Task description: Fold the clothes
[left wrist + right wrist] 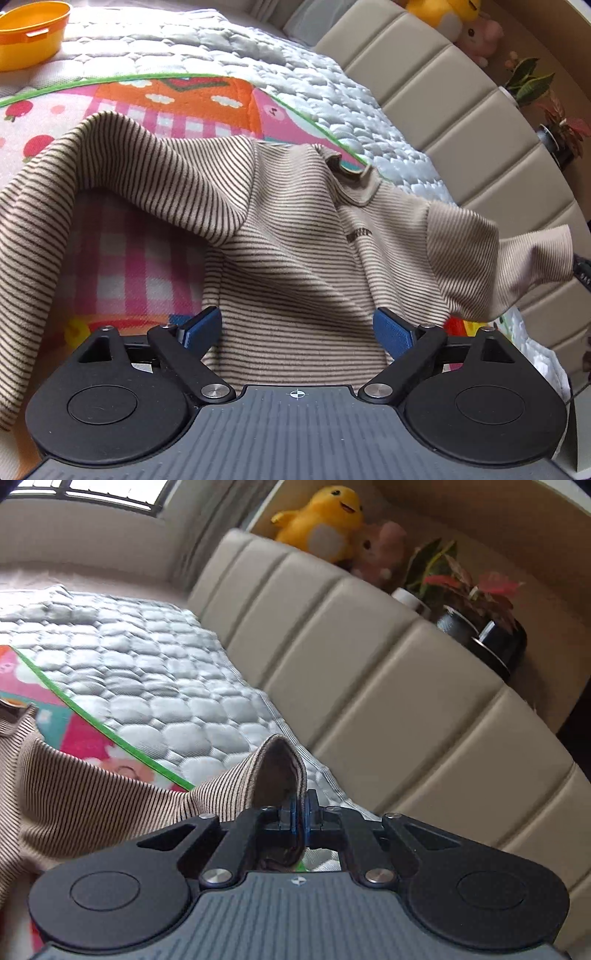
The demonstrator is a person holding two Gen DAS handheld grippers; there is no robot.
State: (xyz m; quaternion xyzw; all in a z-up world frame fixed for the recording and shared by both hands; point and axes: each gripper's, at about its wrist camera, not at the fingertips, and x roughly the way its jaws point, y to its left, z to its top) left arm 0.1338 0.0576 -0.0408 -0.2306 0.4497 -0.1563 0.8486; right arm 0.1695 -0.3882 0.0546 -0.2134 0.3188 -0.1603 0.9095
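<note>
The left wrist view looks forward and down from close above the tan brown-striped knit top (295, 240), which fills the middle of the frame, towards the beige padded headboard (443, 96) curving across the upper right. The right wrist view sits low and near the bed's edge, facing that headboard (369, 672) at a slant. Both share the grey quilted bed cover (229, 40) (147, 672), the yellow plush toy (443, 11) (321, 520) and the red-leaved potted plant (565, 125) (480, 590)

Left tongs (297, 330) gape wide over the striped sweater (295, 258) lying on a colourful blanket (122, 266).
</note>
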